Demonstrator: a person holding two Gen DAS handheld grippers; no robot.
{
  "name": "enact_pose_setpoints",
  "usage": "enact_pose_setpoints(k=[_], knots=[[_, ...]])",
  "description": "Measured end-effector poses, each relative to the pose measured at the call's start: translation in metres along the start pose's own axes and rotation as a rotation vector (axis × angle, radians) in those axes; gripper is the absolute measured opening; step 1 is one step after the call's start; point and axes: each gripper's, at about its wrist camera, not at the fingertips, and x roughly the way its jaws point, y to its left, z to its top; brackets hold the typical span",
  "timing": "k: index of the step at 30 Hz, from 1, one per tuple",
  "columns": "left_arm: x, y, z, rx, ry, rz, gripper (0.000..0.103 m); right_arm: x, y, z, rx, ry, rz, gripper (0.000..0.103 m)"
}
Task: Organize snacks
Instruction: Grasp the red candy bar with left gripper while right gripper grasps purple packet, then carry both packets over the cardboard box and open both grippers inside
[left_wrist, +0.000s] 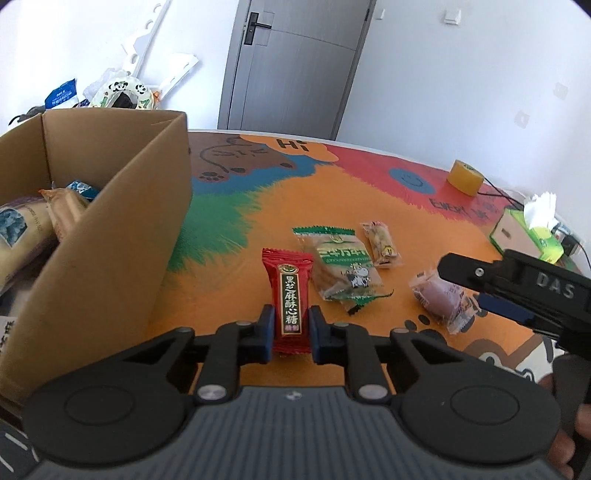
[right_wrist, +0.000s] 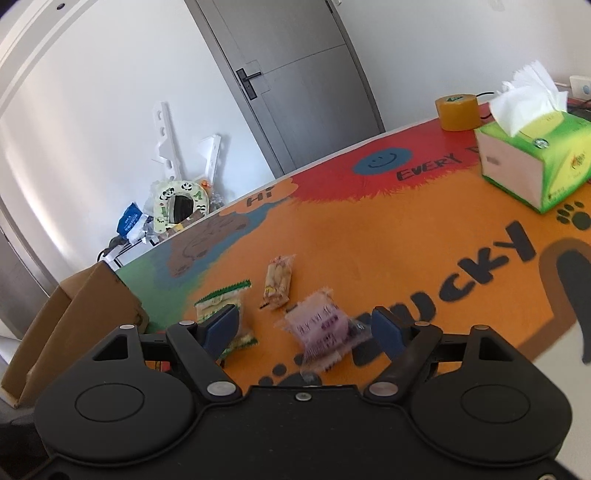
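My left gripper (left_wrist: 291, 325) is shut on a red candy packet (left_wrist: 290, 295) and holds it above the table, to the right of an open cardboard box (left_wrist: 110, 229) with several snacks inside. My right gripper (right_wrist: 306, 328) is open, its fingers on either side of a purple snack packet (right_wrist: 323, 328) that lies on the table; this packet also shows in the left wrist view (left_wrist: 441, 297). A green-edged cracker packet (left_wrist: 341, 266) and a small yellow snack (left_wrist: 380, 243) lie between them. They also show in the right wrist view, the cracker packet (right_wrist: 218, 304) and the yellow snack (right_wrist: 277, 281).
The table has a colourful orange mat (right_wrist: 388, 258). A green tissue box (right_wrist: 535, 155) and a yellow tape roll (right_wrist: 458, 112) stand at the far right. A grey door (left_wrist: 295, 62) and clutter on the floor (right_wrist: 173, 210) lie beyond the table.
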Motion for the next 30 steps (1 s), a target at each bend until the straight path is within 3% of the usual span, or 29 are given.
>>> enact_pose_setpoints(k=[5, 11, 13, 15, 30], knots=[[-0.001, 0.005, 0.005, -0.014, -0.007, -0.009, 0.018, 0.009, 0.014, 0.004, -0.062, -0.027, -0.034, 0.079], [-0.004, 0.004, 0.004, -0.011, -0.004, -0.014, 0.018, 0.021, 0.017, 0.0, -0.073, 0.011, -0.035, 0.078], [-0.004, 0.004, 0.003, -0.018, 0.0, -0.02, 0.018, 0.021, 0.017, -0.005, -0.083, 0.032, -0.049, 0.071], [-0.004, 0.003, 0.002, -0.022, -0.001, -0.02, 0.018, 0.02, 0.017, -0.01, -0.083, 0.057, -0.063, 0.039], [-0.037, -0.012, -0.005, 0.013, -0.043, -0.067, 0.018, -0.035, 0.003, -0.04, 0.03, -0.002, -0.01, 0.033]])
